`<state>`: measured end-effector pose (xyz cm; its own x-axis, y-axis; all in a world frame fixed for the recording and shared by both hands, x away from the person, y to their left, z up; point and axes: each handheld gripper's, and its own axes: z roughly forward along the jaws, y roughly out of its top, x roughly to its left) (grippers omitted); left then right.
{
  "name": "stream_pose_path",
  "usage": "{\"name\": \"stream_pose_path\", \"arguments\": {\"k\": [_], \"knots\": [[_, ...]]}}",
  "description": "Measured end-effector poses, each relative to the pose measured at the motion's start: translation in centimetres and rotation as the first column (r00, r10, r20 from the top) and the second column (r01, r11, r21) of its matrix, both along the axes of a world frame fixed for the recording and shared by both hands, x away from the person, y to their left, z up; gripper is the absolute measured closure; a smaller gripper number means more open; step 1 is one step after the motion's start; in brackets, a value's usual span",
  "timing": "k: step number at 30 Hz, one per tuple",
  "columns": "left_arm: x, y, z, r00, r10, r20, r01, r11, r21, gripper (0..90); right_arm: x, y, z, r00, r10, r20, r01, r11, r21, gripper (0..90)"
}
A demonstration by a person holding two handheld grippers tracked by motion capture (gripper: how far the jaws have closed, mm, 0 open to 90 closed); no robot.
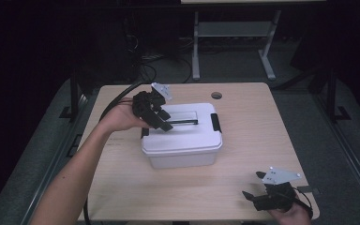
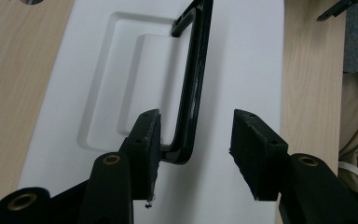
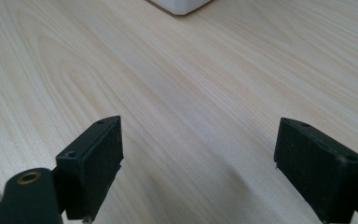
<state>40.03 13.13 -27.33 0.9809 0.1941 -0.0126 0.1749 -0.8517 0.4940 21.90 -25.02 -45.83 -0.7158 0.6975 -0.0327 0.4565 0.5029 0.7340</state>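
Right gripper (image 1: 258,193): spread, empty | left gripper (image 1: 165,121): spread astride handle (image 2: 193,93) | boxes (image 1: 183,145): one

1. The box (image 1: 183,140) in the middle of the high view is white all over, with a white lid.
2. The handle (image 2: 193,88) on the lid is shiny black. In the high view, a black clip (image 1: 215,123) sits on the right end of the box.
3. The table (image 1: 258,136) is light wood with thin wavy brown lines.
4. The left gripper (image 1: 161,122), left of the box, is black with a grey plate on top.
5. The right gripper (image 1: 254,191), in the lower right corner, is black with a grey plate too.
6. The floor (image 1: 351,122) at the right edge is dark grey.
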Motion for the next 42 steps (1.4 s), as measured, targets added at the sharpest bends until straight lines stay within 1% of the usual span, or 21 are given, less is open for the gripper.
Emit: {"name": "stream_pose_path", "arguments": {"k": [1, 3, 6, 9, 12, 16, 21, 22, 25, 27, 28, 32, 34, 37, 39, 42], "knots": [[-0.1, 0.1, -0.1, 1.0, 0.005, 0.0, -0.005, 1.0, -0.005, 52.0, 0.0, 0.0, 0.0, 1.0, -0.002, -0.001, 0.002, 1.0, 0.002, 15.1], [-0.2, 0.2, -0.1, 1.0, 0.005, 0.002, -0.005, 1.0, 0.008, 51.5, 0.0, 0.0, 0.0, 1.0, -0.002, 0.0, 0.002, 1.0, 0.002, 15.1], [-0.3, 0.7, -0.2, 0.9998, 0.02, -0.003, -0.02, 0.9998, -0.001, 50.9, 0.0, 0.1, 0.0, 1.0, -0.002, -0.003, 0.002, 1.0, 0.0, 15.0], [-0.3, 1.1, -0.3, 0.9997, 0.023, -0.001, -0.023, 0.9997, 0.006, 50.6, 0.1, 0.1, 0.0, 1.0, 0.003, -0.005, -0.003, 1.0, 0.003, 15.1], [-0.5, 1.4, -0.4, 0.9995, 0.032, 0.0, -0.032, 0.9995, 0.001, 49.7, 0.2, 0.3, 0.0, 1.0, 0.005, -0.005, -0.005, 1.0, -0.002, 15.0], [-0.6, 1.8, -0.5, 0.9992, 0.039, -0.002, -0.039, 0.9992, 0.004, 48.7, 0.2, 0.4, -0.1, 1.0, 0.007, -0.006, -0.007, 1.0, -0.006, 15.1], [-0.9, 2.4, -0.3, 0.9986, 0.054, 0.002, -0.054, 0.9986, 0.003, 47.0, 0.3, 0.4, -0.1, 0.9999, 0.012, -0.001, -0.012, 0.9999, -0.011, 15.1], [-1.0, 2.5, -0.2, 0.9983, 0.058, 0.002, -0.058, 0.9983, 0.002, 46.9, 0.2, 0.4, 0.0, 0.9999, 0.011, -0.005, -0.011, 0.9999, -0.004, 15.1], [-1.1, 2.9, -0.1, 0.998, 0.063, 0.006, -0.063, 0.998, 0.004, 46.4, 0.2, 0.4, 0.0, 0.9999, 0.009, -0.005, -0.009, 0.9999, -0.005, 15.1], [-1.2, 3.2, 0.0, 0.9975, 0.07, 0.003, -0.07, 0.9975, -0.005, 45.8, 0.2, 0.4, 0.0, 0.9999, 0.008, -0.006, -0.008, 0.9999, -0.007, 15.1], [-1.3, 3.3, -0.1, 0.997, 0.077, -0.004, -0.077, 0.9969, -0.019, 45.1, 0.2, 0.4, 0.0, 0.9999, 0.009, -0.005, -0.009, 0.9999, -0.008, 15.1], [-1.5, 4.0, -0.6, 0.9967, 0.081, -0.01, -0.081, 0.9966, -0.011, 44.3, 0.2, 0.4, -0.1, 1.0, 0.007, -0.005, -0.007, 1.0, -0.004, 15.0], [-1.5, 4.3, -0.7, 0.996, 0.089, -0.011, -0.089, 0.9959, -0.013, 43.7, 0.2, 0.3, -0.1, 1.0, 0.008, -0.001, -0.008, 0.9999, -0.012, 15.1], [-1.7, 4.9, -0.9, 0.9952, 0.098, -0.01, -0.098, 0.995, -0.018, 43.3, 0.2, 0.4, -0.1, 1.0, 0.004, -0.005, -0.004, 1.0, -0.007, 15.1], [-1.8, 5.2, -1.0, 0.9945, 0.103, -0.019, -0.103, 0.9944, -0.022, 42.8, 0.2, 0.4, -0.1, 1.0, 0.007, -0.004, -0.007, 0.9999, -0.013, 15.0], [-2.0, 5.7, -1.1, 0.9942, 0.106, -0.019, -0.106, 0.9942, -0.018, 41.4, 0.2, 0.4, -0.1, 0.9999, 0.005, -0.009, -0.005, 0.9999, -0.01, 15.0]]}}
